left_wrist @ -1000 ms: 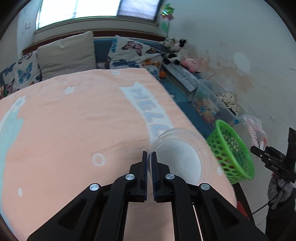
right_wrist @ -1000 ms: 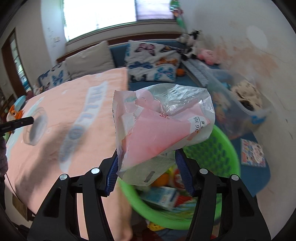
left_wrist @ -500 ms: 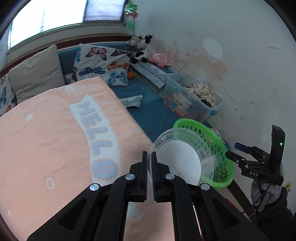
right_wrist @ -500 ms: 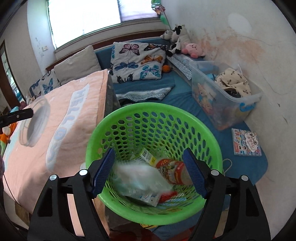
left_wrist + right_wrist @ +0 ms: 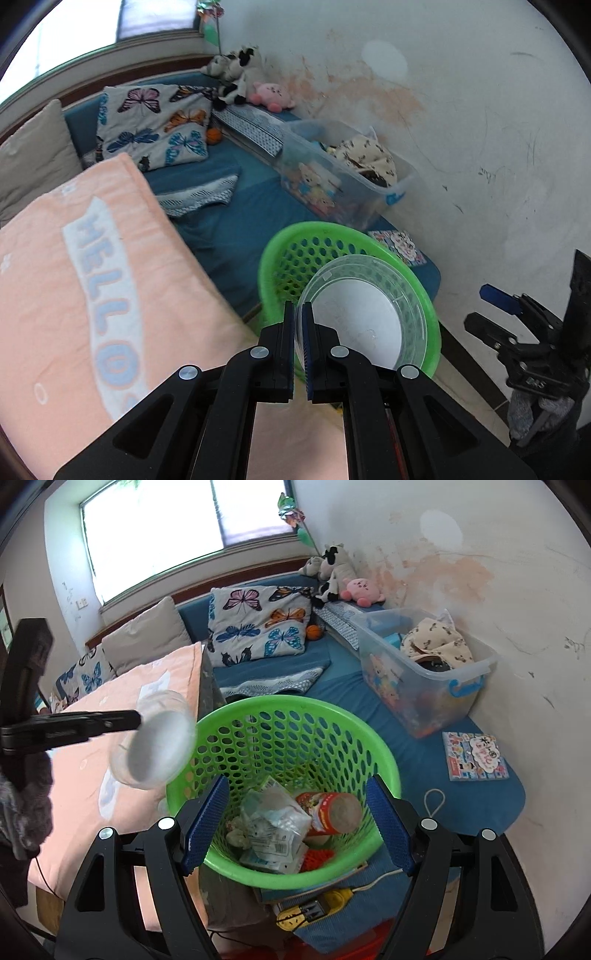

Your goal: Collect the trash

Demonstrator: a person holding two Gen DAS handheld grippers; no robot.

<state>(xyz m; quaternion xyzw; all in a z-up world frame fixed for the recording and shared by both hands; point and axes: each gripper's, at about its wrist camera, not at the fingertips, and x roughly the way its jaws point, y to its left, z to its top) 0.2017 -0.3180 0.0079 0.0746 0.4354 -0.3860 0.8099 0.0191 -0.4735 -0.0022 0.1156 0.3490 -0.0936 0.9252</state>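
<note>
The left gripper is pinching the rim of a clear plastic bowl, its jaws closed on it, and holding it over the near edge of the green basket in the lower centre of the left wrist view. The right gripper is hanging above the same basket with nothing between its jaws, which have just been opening. Wrappers and a red can are lying in the basket's bottom, beside the bed's peach blanket.
</note>
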